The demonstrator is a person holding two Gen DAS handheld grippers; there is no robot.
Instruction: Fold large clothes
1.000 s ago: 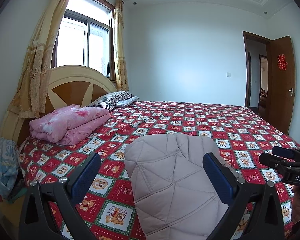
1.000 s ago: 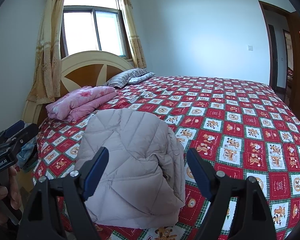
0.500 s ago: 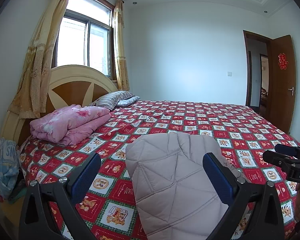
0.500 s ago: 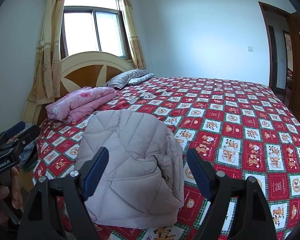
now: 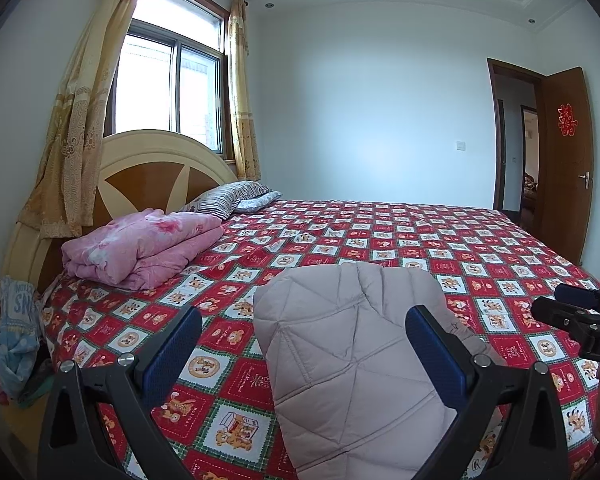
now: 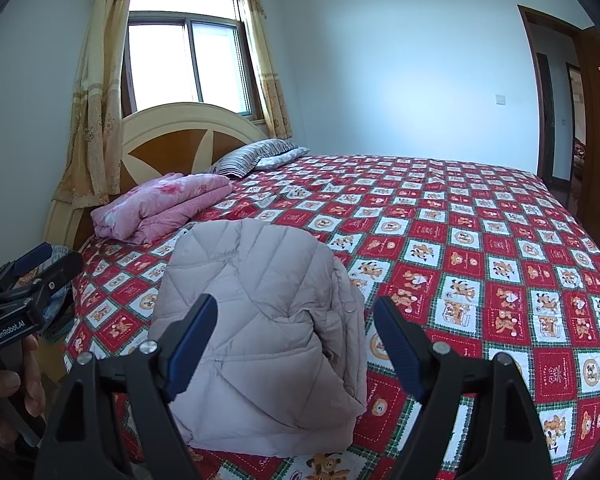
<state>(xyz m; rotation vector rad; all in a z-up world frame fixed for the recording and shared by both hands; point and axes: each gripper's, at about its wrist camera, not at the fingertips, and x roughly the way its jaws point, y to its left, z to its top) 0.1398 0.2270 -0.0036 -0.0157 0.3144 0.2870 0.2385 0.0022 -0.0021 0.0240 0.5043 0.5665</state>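
A pale pink-grey quilted down jacket (image 5: 352, 356) lies folded into a compact bundle at the near edge of the bed (image 5: 440, 240), also seen in the right wrist view as the jacket (image 6: 260, 312). My left gripper (image 5: 304, 348) hovers open above and in front of it, nothing between its blue pads. My right gripper (image 6: 296, 340) is open as well, held over the bundle's near right side without touching it. Each gripper shows at the edge of the other's view: the right gripper (image 5: 576, 312) and the left gripper (image 6: 32, 276), with a hand (image 6: 4, 400) below.
A red checked bedspread with bear prints (image 6: 480, 240) covers the bed. A folded pink quilt (image 5: 140, 248) and striped pillows (image 5: 232, 198) lie by the wooden headboard (image 5: 148, 168). Clothes (image 5: 14, 332) hang off the left bedside. An open door (image 5: 564, 160) stands at right.
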